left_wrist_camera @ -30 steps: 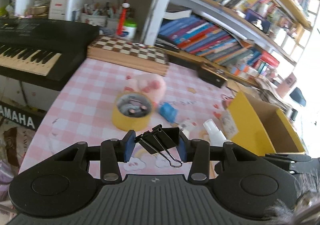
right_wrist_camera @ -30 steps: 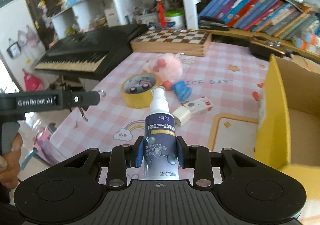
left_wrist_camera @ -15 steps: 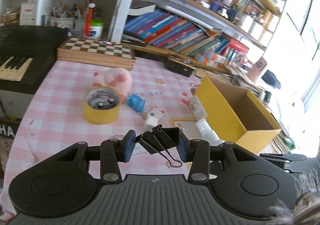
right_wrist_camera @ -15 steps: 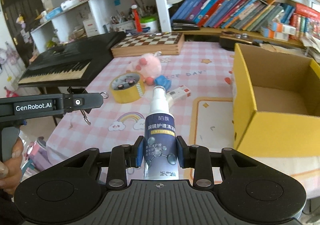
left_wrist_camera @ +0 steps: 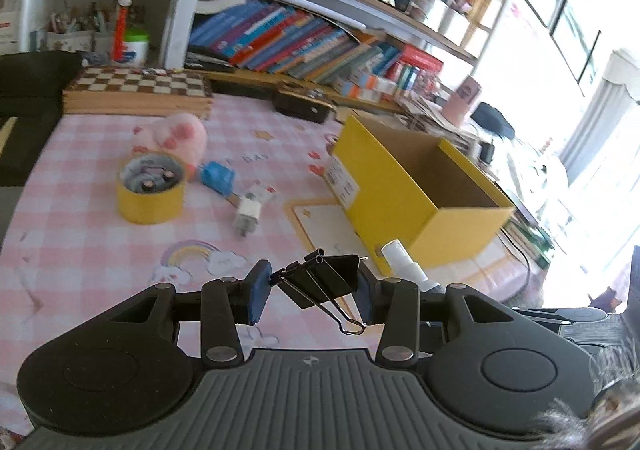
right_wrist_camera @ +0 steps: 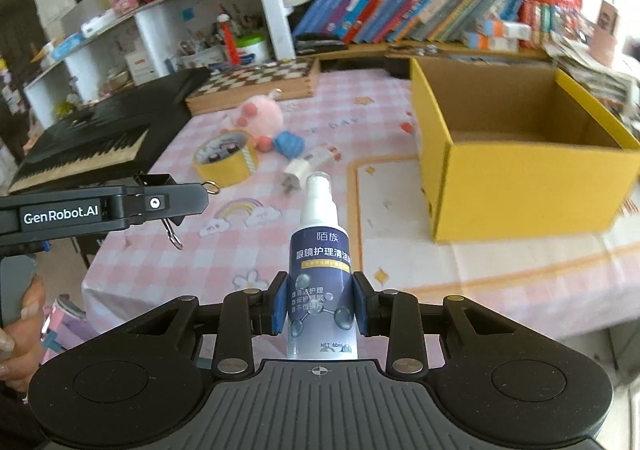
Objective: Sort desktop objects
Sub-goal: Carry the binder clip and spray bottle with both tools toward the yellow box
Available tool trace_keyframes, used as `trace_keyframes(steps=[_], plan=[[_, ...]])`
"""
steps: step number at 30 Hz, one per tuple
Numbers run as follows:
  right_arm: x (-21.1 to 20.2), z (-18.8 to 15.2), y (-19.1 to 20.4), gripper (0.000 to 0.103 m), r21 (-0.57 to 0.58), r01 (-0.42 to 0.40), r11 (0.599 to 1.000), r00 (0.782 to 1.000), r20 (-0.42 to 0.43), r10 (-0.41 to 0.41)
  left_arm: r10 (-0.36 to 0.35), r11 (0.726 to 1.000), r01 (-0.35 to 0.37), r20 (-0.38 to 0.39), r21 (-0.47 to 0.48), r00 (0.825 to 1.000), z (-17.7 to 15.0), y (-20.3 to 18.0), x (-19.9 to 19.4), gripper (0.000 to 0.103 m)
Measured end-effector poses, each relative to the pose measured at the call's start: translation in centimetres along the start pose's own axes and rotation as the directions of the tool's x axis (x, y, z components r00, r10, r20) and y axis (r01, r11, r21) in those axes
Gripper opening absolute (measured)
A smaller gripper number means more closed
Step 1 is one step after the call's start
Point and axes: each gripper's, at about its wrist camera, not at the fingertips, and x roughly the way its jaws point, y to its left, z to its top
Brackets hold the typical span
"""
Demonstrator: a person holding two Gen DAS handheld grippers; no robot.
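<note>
My left gripper is shut on a black binder clip, held above the near edge of the pink checked tablecloth. My right gripper is shut on a white spray bottle with a dark blue label, upright between the blue pads. An open yellow cardboard box sits on the right of the table, and its inside looks bare. In the right wrist view the left gripper shows from the side at left, the clip's wire handle hanging below it.
On the table lie a yellow tape roll, a pink plush toy, a blue item and a small white plug-like item. A chessboard and bookshelves stand behind; a black keyboard sits at left.
Both views have swung to the right, so the yellow box now sits larger and nearer the centre. Both grippers keep their hold on the clip and the bottle.
</note>
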Motion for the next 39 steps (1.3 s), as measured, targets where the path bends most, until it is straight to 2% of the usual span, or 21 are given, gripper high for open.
trace_keyframes(steps=[11, 23, 39], plan=[[-2.5, -3.1, -1.7, 0.033, 0.127, 0.098, 0.987, 0.995, -0.010, -0.098, -0.111, 0.991, 0.117, -0.079, 0.070, 0.991, -1.4, -2.3, 0.9, 0.040], [-3.6, -4.3, -3.5, 0.033, 0.199, 0.161, 0.967, 0.987, -0.016, -0.161, -0.182, 0.972, 0.198, -0.130, 0.127, 0.975, -1.6, -4.9, 2.5, 0.040], [-4.0, -3.2, -6.7, 0.033, 0.225, 0.196, 0.954, 0.980, 0.000, -0.201, -0.211, 0.960, 0.232, -0.139, 0.158, 0.968, -0.3, -7.7, 4.9, 0.040]])
